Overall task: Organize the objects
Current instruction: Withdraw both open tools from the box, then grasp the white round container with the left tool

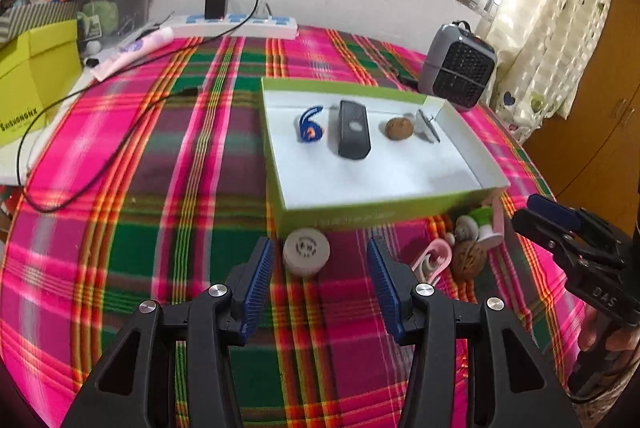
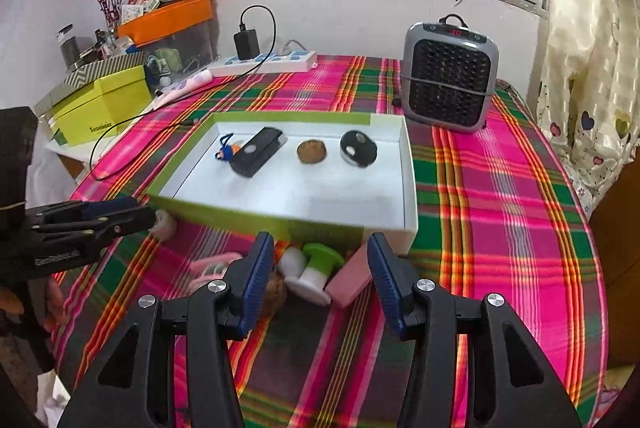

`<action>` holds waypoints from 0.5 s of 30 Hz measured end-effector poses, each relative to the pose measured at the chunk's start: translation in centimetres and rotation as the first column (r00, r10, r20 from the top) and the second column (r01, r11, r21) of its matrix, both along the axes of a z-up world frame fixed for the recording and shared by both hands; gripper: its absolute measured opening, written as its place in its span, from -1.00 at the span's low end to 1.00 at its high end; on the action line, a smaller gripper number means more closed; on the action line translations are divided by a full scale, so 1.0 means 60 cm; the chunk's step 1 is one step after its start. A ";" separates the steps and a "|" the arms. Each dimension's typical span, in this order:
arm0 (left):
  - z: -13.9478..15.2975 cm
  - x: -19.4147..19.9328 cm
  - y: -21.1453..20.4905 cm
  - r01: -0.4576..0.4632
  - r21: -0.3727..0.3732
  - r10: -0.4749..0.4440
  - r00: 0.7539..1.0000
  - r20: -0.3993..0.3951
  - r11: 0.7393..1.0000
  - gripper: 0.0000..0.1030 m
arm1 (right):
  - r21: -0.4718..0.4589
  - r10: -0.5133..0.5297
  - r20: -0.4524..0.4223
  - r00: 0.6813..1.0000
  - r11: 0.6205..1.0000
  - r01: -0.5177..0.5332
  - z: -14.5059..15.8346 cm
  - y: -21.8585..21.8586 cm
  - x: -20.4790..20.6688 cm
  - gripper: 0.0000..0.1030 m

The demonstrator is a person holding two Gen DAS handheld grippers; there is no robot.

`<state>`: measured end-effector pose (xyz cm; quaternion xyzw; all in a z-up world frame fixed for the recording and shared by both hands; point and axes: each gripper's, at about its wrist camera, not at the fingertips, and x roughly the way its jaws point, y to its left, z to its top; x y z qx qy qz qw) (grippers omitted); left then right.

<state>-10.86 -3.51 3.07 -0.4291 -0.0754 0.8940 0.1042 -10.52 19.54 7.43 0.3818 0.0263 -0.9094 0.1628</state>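
Now, from the left wrist view we see our left gripper (image 1: 321, 256) with its jaws spread and nothing pinched between them. The small round white container (image 1: 306, 253) lies directly ahead of this claw, just past the fingertips and a little toward the left finger, almost touching the near wall of the green box (image 1: 380, 214). It is round, so we judge that it has no long axis to align with; the claw only has to go forward and down to take it. Far to the right of this claw the right gripper (image 1: 550, 214) enters the picture, and between the two lie a walnut (image 1: 468, 262) and a pink clip (image 1: 434, 256). Inside the box, further ahead of the claw, we see a dark flat case (image 1: 353, 134), a blue figure (image 1: 309, 128) and a second walnut (image 1: 399, 128). From the right wrist view, our right gripper (image 2: 320, 254) also stands spread and empty. Just ahead of it, between the two fingers, lie a white and green spool (image 2: 312, 272) and a pink block (image 2: 350, 286); the block runs slantwise toward the right finger. The walnut here is partly hidden behind the left finger. The left gripper (image 2: 150, 218) shows far to the left, close to the round container (image 2: 164, 224). We judge that the left hand is nearer to the container, and the right hand is nearer to the spool and block.
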 end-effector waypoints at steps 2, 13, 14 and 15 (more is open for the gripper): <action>-0.007 0.000 0.003 0.002 -0.001 -0.002 1.000 0.006 1.000 -0.09 | 0.002 -0.001 0.002 1.000 1.000 0.001 -0.004 0.003 0.007 -0.04; -0.028 -0.015 0.003 -0.026 -0.028 0.027 0.999 0.020 0.999 -0.09 | 0.000 -0.017 0.025 1.000 1.000 0.017 -0.021 0.017 0.027 -0.04; -0.030 -0.018 0.003 -0.028 -0.030 0.029 0.999 0.024 0.999 -0.09 | 0.002 -0.018 0.027 0.999 1.000 0.018 -0.022 0.017 0.028 -0.04; -0.032 -0.020 0.004 -0.028 -0.033 0.029 0.999 0.027 0.999 -0.09 | 0.002 -0.017 0.029 0.999 1.000 0.017 -0.024 0.016 0.028 -0.04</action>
